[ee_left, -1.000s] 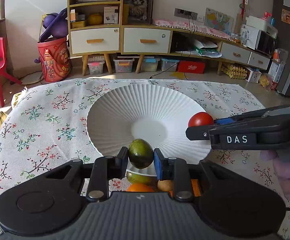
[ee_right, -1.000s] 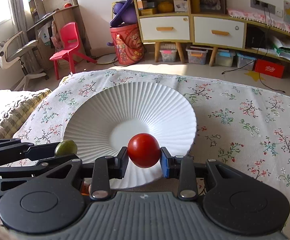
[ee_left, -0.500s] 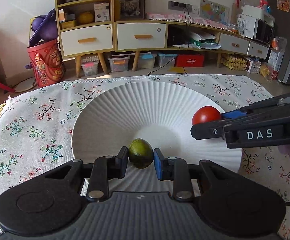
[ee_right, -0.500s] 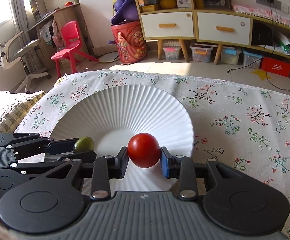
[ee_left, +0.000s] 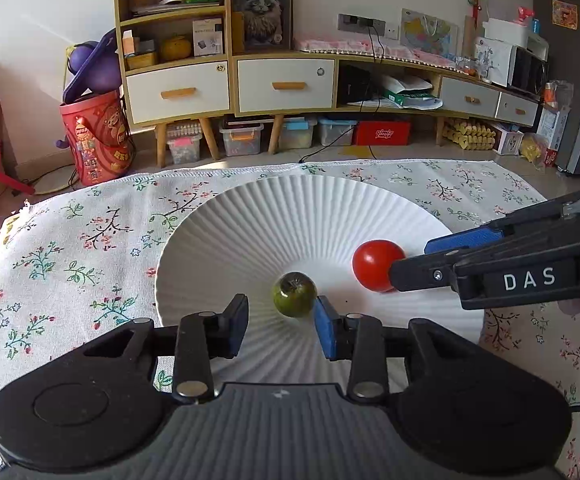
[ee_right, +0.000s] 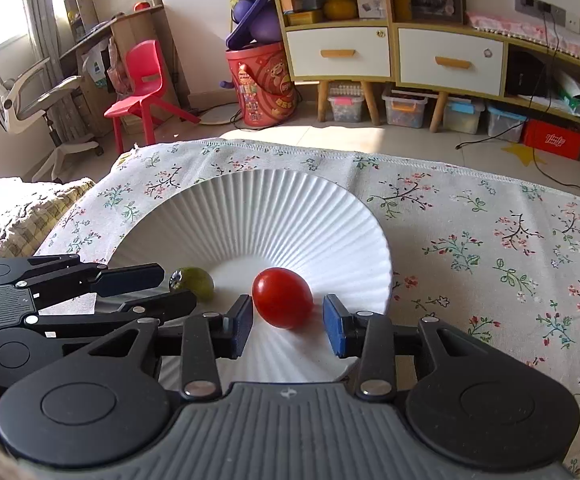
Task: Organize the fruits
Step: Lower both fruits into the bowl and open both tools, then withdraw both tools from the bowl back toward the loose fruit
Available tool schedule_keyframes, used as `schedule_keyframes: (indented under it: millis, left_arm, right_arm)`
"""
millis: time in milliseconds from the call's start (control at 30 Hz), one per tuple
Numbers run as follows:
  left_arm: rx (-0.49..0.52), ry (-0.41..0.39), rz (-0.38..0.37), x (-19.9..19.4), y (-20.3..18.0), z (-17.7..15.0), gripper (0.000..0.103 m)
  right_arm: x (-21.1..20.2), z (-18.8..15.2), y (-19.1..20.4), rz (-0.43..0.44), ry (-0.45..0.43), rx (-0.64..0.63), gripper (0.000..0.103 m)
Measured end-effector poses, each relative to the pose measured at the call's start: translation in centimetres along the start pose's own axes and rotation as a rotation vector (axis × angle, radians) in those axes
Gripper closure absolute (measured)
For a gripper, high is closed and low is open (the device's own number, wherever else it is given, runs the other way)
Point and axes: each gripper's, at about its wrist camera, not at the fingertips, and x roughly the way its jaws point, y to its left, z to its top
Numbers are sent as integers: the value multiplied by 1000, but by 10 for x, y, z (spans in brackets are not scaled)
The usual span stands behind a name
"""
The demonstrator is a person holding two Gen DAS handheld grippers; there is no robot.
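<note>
Both fruits have left my pads since a second ago: each was clamped above the plate then, and each now lies on it. Both sets of jaws are opening.

Nearest in the left wrist view, my left gripper [ee_left: 281, 322] stands parted, with a clear gap on its left side. The green fruit [ee_left: 294, 294] sits just past the fingertips, off centre toward the blue right pad [ee_left: 327, 332] and at or just short of touching it; I cannot tell which. It rests in the flat centre of the white ribbed plate [ee_left: 290, 216], its stem end turned up and toward the camera. From this angle it reads nearly round, so I cannot give its long axis.

In the right wrist view, my right gripper [ee_right: 287, 326] is also parted, pressing on nothing. The red tomato [ee_right: 282, 297] lies between and just beyond the fingertips, close to the left pad [ee_right: 241, 326], well clear of the right one. It rests on the plate's inner slope, on the side nearer the cloth's right edge. It is egg-shaped, its long axis running from upper left to lower right in that view.

Further out, the plate sits on the floral tablecloth [ee_left: 89, 248], toward the cloth's far edge.
</note>
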Motion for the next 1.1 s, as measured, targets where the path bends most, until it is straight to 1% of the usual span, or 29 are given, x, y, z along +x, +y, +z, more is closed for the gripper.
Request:
schedule_keyframes:
  millis: [67,200,267,333,500,667,933,1000,1100]
  left_arm:
    - [-2,0,3,-7,0,0,71]
    - [-6,-3,10,-19,1,-2,61]
    - [-20,-6,13,-26,3,-3,55]
    - [-34,-9,18,-32,4,-4,46]
    - [-45,-11,37,-48,2,-11,31]
    - [-61,-2,53,-62,5,-23,25]
    - [-82,-8,70,-74,10,-36,11]
    - [-81,-11,71,-76,11,-38,11]
    - [-110,-24,69,-80,13,-47,11]
  right_arm:
    - [-6,-1,1,-14,-11,0,60]
    - [-19,-3,0,-24,-37,22,51]
    - [-25,-5,-1,-29,-51,25,42]
    - [-30,-8,0,-40,-62,22,36]
    - [-40,-16,4,-58,-74,26,28]
    - [-50,-24,12,-62,-94,23,19]
    - [-58,-43,18,-81,-89,23,11]
    - [-60,-47,19,-91,-94,32,8]
    - [-60,-52,20,-96,-93,35,5]
